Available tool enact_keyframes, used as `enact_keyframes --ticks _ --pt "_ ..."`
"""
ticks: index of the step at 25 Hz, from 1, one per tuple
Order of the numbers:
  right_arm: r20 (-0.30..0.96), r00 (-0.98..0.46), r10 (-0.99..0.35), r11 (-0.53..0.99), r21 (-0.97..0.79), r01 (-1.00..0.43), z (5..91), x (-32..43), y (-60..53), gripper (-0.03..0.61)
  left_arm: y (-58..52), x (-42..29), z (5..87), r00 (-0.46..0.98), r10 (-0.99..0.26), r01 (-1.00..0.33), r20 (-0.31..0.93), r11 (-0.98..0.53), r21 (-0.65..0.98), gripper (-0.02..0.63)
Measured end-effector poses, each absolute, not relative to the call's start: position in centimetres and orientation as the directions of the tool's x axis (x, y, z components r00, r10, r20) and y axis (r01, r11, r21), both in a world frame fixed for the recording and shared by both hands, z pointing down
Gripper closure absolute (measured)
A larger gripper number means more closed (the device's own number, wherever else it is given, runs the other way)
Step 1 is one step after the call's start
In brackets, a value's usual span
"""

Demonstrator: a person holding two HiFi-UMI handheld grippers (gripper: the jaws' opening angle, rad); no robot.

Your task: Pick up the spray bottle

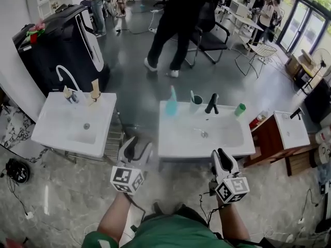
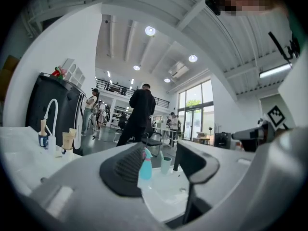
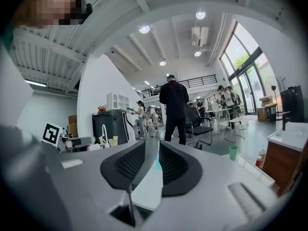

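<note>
Head view: the turquoise plastic spray bottle (image 1: 171,102) stands upright on the back rim of the middle white rectangular washbasin (image 1: 181,138). The left claw (image 1: 135,151) and right claw (image 1: 224,161) hover near its front edge, well apart from the bottle, so the pickup is not yet begun.

Left gripper view: the left claw (image 2: 161,170) gapes wide and empty, the bottle (image 2: 146,165) distant between its jaws.

Right gripper view: the right claw (image 3: 152,162) shows a narrow gap and holds nothing.

No label is readable.
</note>
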State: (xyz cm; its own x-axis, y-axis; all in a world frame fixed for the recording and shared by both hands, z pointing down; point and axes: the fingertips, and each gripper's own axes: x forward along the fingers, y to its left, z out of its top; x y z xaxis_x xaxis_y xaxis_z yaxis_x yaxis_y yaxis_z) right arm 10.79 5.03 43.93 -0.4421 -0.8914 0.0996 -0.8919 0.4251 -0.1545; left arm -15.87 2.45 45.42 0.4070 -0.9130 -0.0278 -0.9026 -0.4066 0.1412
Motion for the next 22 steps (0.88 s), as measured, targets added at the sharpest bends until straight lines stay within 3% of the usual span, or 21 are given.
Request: enact_keyframes --ticks 22 --pt "0.116 -0.56 -0.82 0.522 -0.249 -0.816 46.3 11.7 -15.1 0.488 -14.1 -13.4 45.6 0.331 -0.944 -0.936 0.011 -0.326 0.13 0.397"
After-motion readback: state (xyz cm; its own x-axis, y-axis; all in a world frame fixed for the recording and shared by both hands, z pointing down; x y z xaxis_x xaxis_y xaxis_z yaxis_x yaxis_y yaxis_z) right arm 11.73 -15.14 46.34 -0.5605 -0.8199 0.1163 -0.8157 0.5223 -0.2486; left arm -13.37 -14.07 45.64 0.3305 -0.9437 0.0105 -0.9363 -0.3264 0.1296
